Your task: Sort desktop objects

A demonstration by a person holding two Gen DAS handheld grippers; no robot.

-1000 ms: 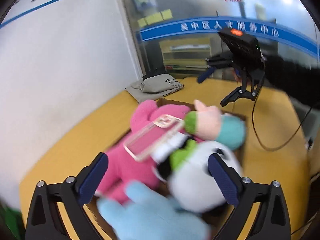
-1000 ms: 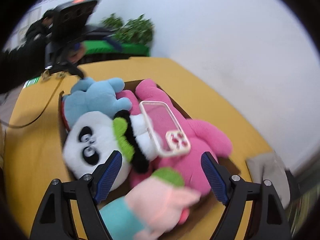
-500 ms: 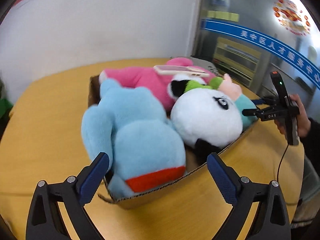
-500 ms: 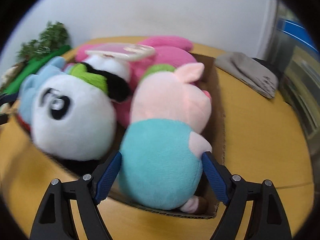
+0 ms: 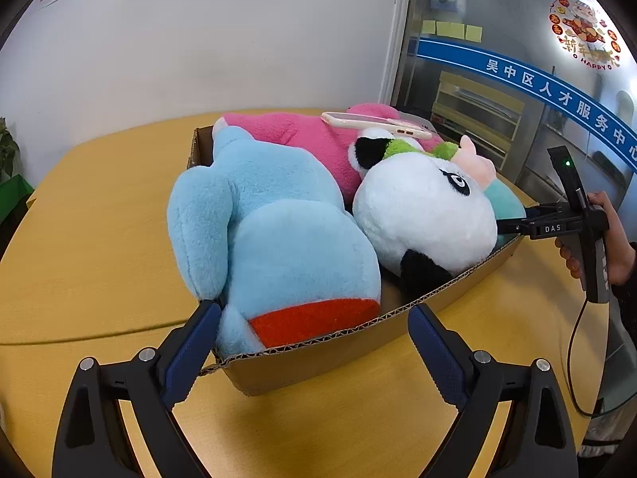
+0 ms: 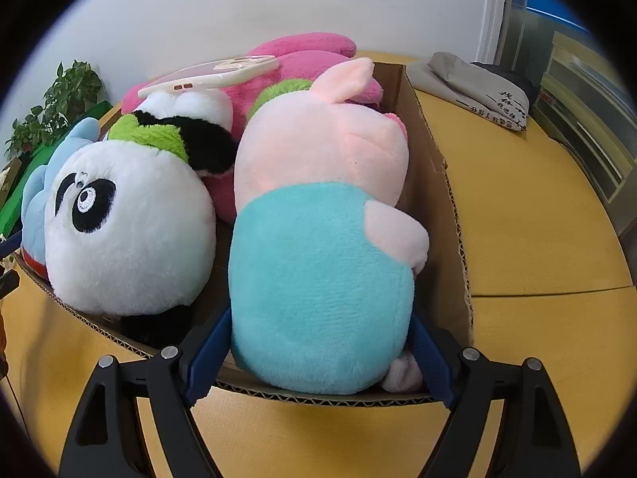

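A cardboard box (image 5: 318, 358) on the yellow table holds a blue plush (image 5: 278, 231), a panda plush (image 5: 426, 215), a pink plush (image 5: 302, 135) and a pig plush (image 6: 322, 279) with a teal body. A phone in a pink case (image 5: 378, 123) lies on top of the toys. My left gripper (image 5: 312, 312) straddles the box's near corner and the blue plush's red-edged base. Its jaws are closing, and the right pad stands clear of the box. At the other end, my right gripper (image 6: 318, 358) is open inside the box rim, and the pig's teal body fills the gap.
A person's hand (image 5: 609, 247) holds the right gripper's handle, and a cable hangs from it. A folded grey bag (image 6: 477, 83) lies on the table behind the box. A green plant (image 6: 59, 99) stands by the white wall. Bare tabletop (image 5: 99, 259) surrounds the box.
Both grippers came down from above the toys to opposite ends of the box and rolled level. The right one now has the pig's teal body between its fingers.
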